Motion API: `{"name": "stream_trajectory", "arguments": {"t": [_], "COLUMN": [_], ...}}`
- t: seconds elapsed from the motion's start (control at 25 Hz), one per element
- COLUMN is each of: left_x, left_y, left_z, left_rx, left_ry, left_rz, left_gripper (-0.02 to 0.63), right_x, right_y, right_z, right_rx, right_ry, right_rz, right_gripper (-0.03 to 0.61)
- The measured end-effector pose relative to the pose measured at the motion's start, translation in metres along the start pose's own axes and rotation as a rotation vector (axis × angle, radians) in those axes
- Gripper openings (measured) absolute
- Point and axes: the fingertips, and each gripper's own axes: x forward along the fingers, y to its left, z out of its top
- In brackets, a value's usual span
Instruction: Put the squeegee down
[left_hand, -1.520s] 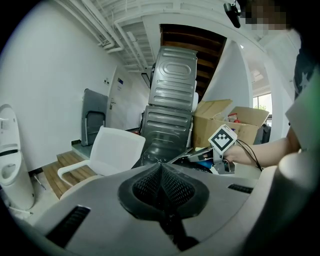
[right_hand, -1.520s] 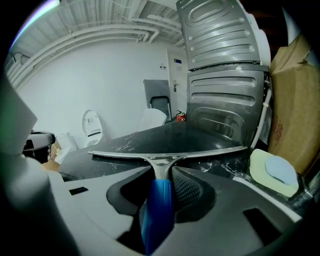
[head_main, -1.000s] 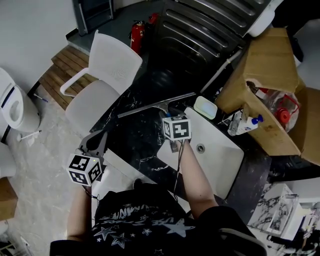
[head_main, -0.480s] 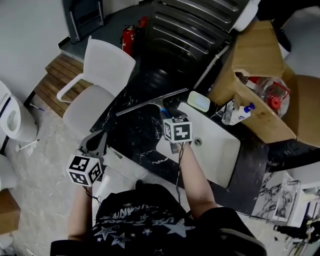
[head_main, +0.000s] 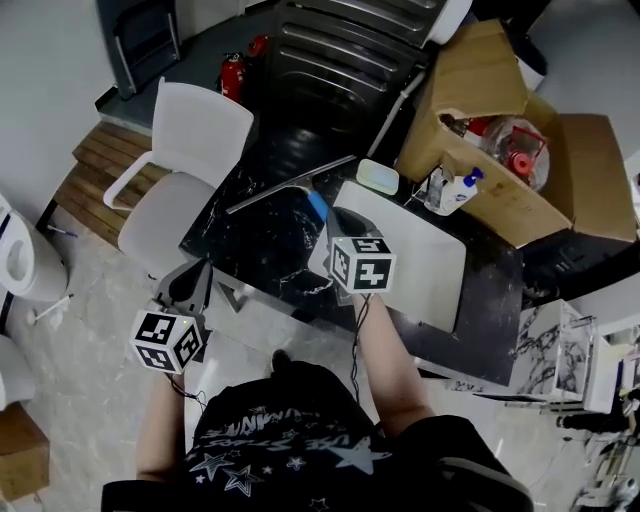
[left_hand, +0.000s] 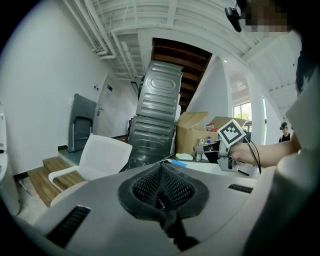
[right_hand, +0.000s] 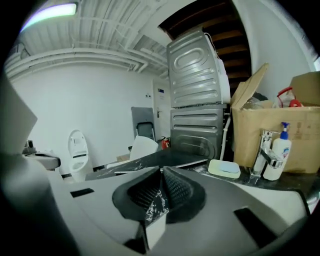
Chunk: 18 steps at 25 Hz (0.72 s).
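Squeegee (head_main: 290, 185) lies on black counter (head_main: 262, 245)

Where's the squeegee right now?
In the head view, the squeegee lies on the black counter, left of the soap dish, its blue handle pointing at the white sink.

Storeroom w/ bathroom mock-up: sink (head_main: 432, 272), toilet (head_main: 22, 258), cardboard box (head_main: 482, 72)
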Motion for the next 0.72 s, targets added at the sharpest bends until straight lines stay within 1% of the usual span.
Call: {"name": "stream_trajectory", "arguments": {"t": [0.12, 0.28, 0.52, 0.72], "left_x": [-0.018, -0.040, -0.071, -0.101], "left_y": [-0.009, -0.017, -0.031, -0.037], "left_z": [-0.005, -0.010, -0.022, -0.038], "left_rx": [0.001, 0.006, 0.014, -0.008], "left_ry": [0.006, 0.010, 0.013, 0.018], "left_rz": [-0.026, -0.058, -0.111, -0.131], "left_gripper": [0.018, 0.018, 0.018, 0.018], "right_x": [-0.028, -0.060, -0.103, -0.139], "right_y": [0.010, 0.030, 0.051, 0.075], "right_z": [-0.003, -0.013, -0.036, -0.057], "right_rx": [-0.007, 0.006, 0.017, 0.008], "right_ry": [-0.007, -0.008, -0.013, -0.015], "right_rz": [-0.019, -0.022, -0.061, -0.080], "right_gripper": [0.051, 0.051, 0.051, 0.051]}}
